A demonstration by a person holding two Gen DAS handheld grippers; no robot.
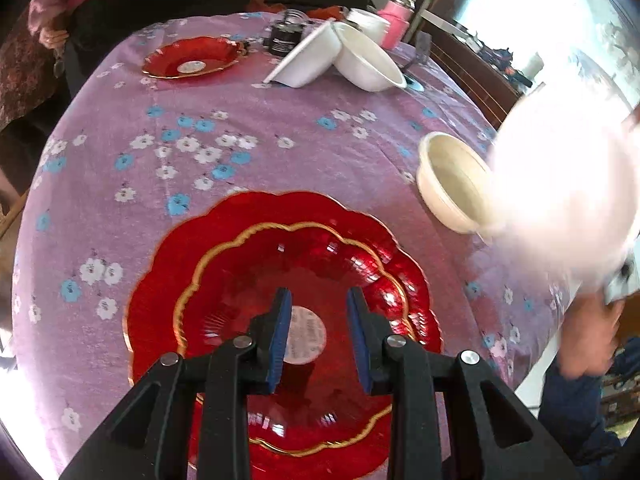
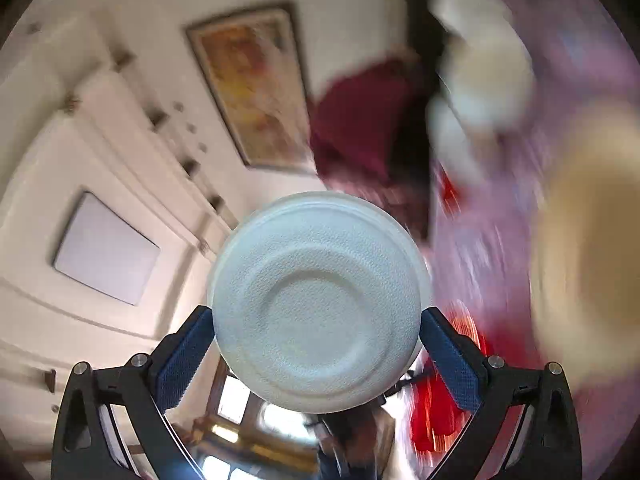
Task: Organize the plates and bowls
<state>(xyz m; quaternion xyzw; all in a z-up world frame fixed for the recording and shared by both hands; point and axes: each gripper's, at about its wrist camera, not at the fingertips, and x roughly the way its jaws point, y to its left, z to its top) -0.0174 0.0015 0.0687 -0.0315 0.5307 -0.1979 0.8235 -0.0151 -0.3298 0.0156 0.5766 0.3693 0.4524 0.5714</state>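
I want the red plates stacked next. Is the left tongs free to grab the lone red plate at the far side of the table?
Probably yes: the left tongs are open and empty above the stacked red plates, with only bare tablecloth between them and the far red plate.

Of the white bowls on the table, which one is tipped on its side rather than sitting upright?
The far white bowl, tipped on its rim against the upright bowl beside it. The cream bowl nearer the right edge sits upright.
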